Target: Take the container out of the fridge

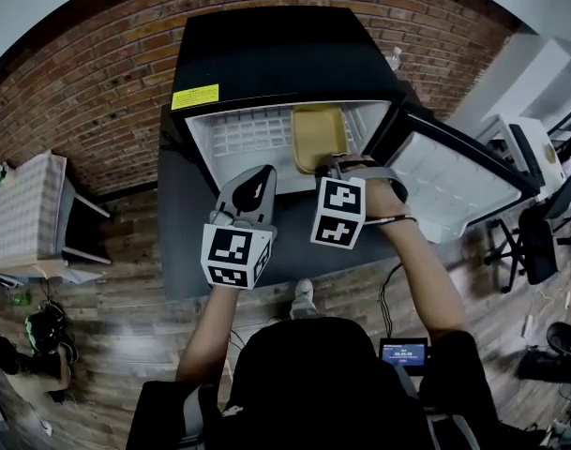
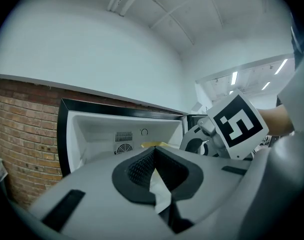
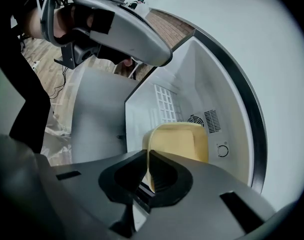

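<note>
A shallow yellow container point(image 1: 320, 137) lies inside the open black mini fridge point(image 1: 266, 64), on the right of the white interior. My right gripper point(image 1: 335, 163) points down at its near edge and is shut on that edge. In the right gripper view the thin yellow wall runs up between the closed pads of the right gripper point(image 3: 148, 156), and the container point(image 3: 181, 141) stretches away behind them. My left gripper point(image 1: 262, 173) hovers just left of it, in front of the fridge opening, shut and holding nothing. In the left gripper view the left gripper point(image 2: 153, 152) faces the fridge interior, with the container point(image 2: 154, 144) a yellow sliver.
The fridge door point(image 1: 454, 181) stands swung open to the right. The fridge sits on a dark table point(image 1: 187, 242) against a brick wall point(image 1: 88, 92). A white cabinet point(image 1: 27, 209) is at the left, and an office chair point(image 1: 538, 242) and desks are at the right.
</note>
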Motion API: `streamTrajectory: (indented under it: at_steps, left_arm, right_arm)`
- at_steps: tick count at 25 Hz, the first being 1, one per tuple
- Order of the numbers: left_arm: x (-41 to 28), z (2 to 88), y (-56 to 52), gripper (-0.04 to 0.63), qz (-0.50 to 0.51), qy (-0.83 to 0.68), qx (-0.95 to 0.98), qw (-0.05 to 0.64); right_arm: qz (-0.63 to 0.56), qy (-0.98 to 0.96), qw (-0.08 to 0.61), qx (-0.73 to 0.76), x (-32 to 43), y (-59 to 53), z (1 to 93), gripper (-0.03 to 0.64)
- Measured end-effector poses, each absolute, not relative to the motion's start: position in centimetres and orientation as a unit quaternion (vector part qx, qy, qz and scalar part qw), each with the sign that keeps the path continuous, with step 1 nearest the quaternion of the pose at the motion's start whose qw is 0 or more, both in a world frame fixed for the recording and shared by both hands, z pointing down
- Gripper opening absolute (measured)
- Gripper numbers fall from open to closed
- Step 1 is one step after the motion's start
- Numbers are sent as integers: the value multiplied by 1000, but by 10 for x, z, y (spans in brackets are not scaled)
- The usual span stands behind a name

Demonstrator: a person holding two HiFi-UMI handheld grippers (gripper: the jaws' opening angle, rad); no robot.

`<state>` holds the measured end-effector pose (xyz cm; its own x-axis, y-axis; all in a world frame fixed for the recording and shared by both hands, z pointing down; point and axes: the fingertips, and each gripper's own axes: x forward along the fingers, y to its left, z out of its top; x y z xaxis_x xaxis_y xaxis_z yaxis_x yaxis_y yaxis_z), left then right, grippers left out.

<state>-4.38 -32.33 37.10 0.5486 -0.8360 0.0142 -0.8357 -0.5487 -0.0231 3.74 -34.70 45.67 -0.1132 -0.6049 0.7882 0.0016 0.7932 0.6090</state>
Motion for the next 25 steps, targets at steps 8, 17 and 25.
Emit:
streamTrajectory:
  at_steps: [8, 17, 25]
  left_arm:
    - [-48, 363, -285, 14, -7, 465, -885, 16]
    - [-57, 357, -245, 14, -3, 453, -891, 24]
    - [-62, 357, -218, 14, 5, 450, -892, 26]
  right_arm:
    - [-242, -698, 635, 225, 33, -311, 451, 48]
    - [-244, -689, 640, 235, 25, -269, 442, 48]
    - [-248, -687, 640, 239, 20, -237, 442, 48]
